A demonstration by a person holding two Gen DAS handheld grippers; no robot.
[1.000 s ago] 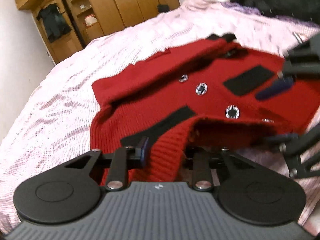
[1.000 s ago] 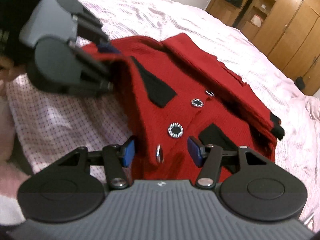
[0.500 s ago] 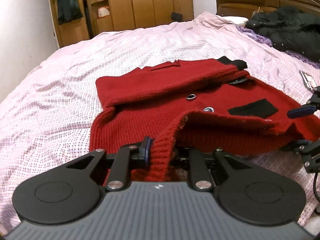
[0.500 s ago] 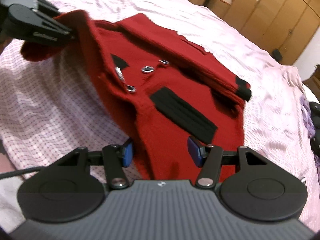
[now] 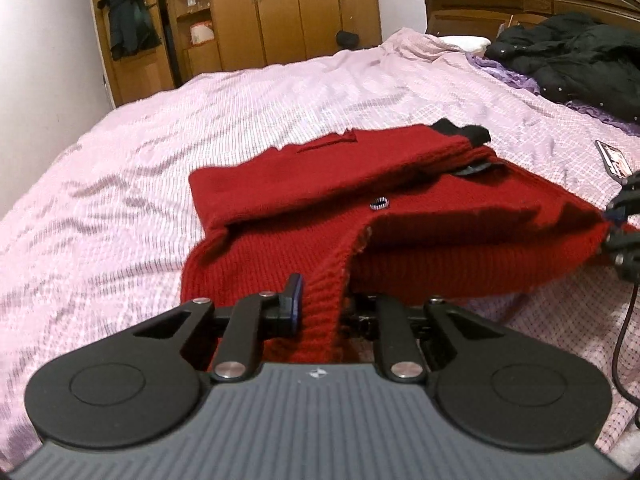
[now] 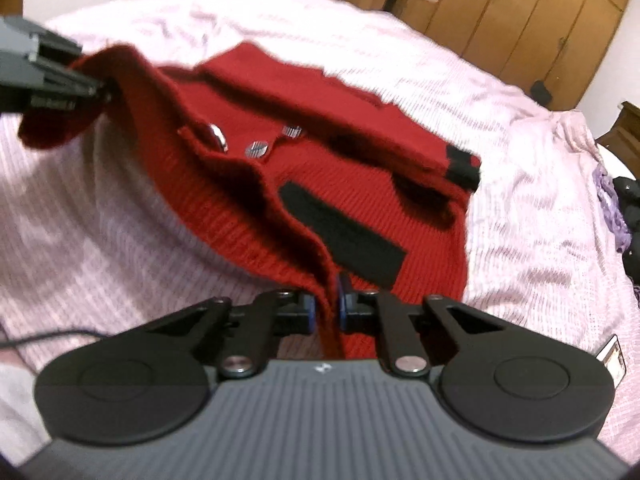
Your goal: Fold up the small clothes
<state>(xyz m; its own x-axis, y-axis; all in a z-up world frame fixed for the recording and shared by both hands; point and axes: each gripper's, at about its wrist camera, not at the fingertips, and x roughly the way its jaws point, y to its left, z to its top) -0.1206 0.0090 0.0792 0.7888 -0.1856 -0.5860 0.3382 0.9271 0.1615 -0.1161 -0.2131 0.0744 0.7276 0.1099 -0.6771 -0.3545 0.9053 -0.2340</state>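
The left gripper (image 5: pixel 320 304) has its black jaws squeezed tight on the ribbed bottom edge of the small red knitted cardigan (image 5: pixel 360 208). In the left view its blue pad (image 5: pixel 295 300) presses flat on the wool. The right gripper (image 6: pixel 325 308) has just snapped its jaws together, and the red edge of the same cardigan is pinched between its two blue pads. Each gripper can be seen in the other one's view, holding a far corner of the hem.

The hem hangs lifted between the two grippers, and the rest of the cardigan lies on the pink checked bedsheet (image 5: pixel 120 184). It has shiny round silver buttons (image 6: pixel 257 149) down the front and a black strip pocket (image 6: pixel 344 236). A black cuff (image 6: pixel 464 166) sticks out at the far end.

Further up the bed lies a black puffy coat (image 5: pixel 580 60) next to some purple frilly cloth (image 5: pixel 516 76). Behind it stands a dark wooden headboard (image 5: pixel 520 4). Brown wooden wardrobes (image 5: pixel 312 12) stand by the wall
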